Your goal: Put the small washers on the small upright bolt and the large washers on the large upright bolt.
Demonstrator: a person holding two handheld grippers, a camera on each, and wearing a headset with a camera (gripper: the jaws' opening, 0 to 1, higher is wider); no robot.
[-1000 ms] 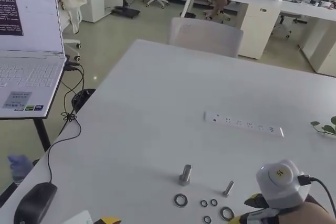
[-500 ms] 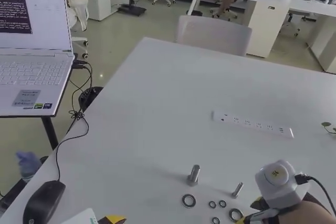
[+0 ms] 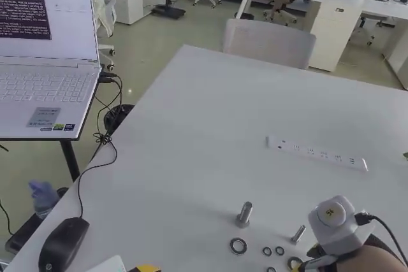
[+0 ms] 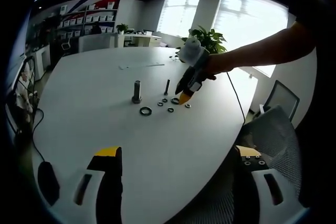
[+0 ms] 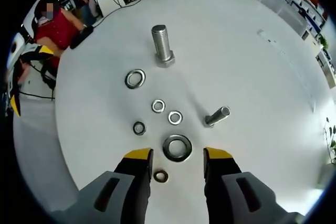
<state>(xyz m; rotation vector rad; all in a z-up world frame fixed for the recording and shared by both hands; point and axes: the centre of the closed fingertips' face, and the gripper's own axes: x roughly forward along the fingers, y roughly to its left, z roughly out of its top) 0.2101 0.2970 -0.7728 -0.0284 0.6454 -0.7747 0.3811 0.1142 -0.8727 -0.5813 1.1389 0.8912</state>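
1. Head view: the big bolt (image 3: 244,214) stands upright on the white counter (image 3: 210,125). The small bolt (image 3: 298,234) stands to its right and a little nearer.
   - One big washer (image 3: 238,245) lies flat in front of the big bolt.
   - Two small washers (image 3: 267,251) lie side by side between that washer and the small bolt.
   - The right gripper (image 3: 310,263) enters at the lower right corner, its tip just beside the other big washer (image 3: 294,263). The frame edge cuts off its jaws.
   - A yellow tip at the bottom edge is probably the left gripper (image 3: 145,268).
   - A power strip (image 3: 315,154) lies farther back. A mouse (image 3: 62,243) sits at the counter's left edge, and a laptop (image 3: 44,87) is off to the left.

2. Left gripper view: the left gripper (image 4: 176,156) has its jaws spread wide with nothing between them. It is above the near edge of the counter (image 4: 94,93), well apart from the bolts. Across the counter, the right gripper (image 4: 184,97) points down at the washers, near the small bolt (image 4: 167,86) and right of the big bolt (image 4: 137,92).

3. Right gripper view: the right gripper (image 5: 178,162) has its jaws apart, one on each side of a big washer (image 5: 177,148) and not touching it.
   - One small washer (image 5: 160,176) lies between the jaws nearer the camera, just beside the left jaw.
   - Three more small washers (image 5: 158,106) lie loose beyond.
   - The other big washer (image 5: 135,78) lies near the foot of the big bolt (image 5: 163,45).
   - The small bolt (image 5: 217,115) stands to the right.
   - All six washers lie flat on the counter (image 5: 236,51).
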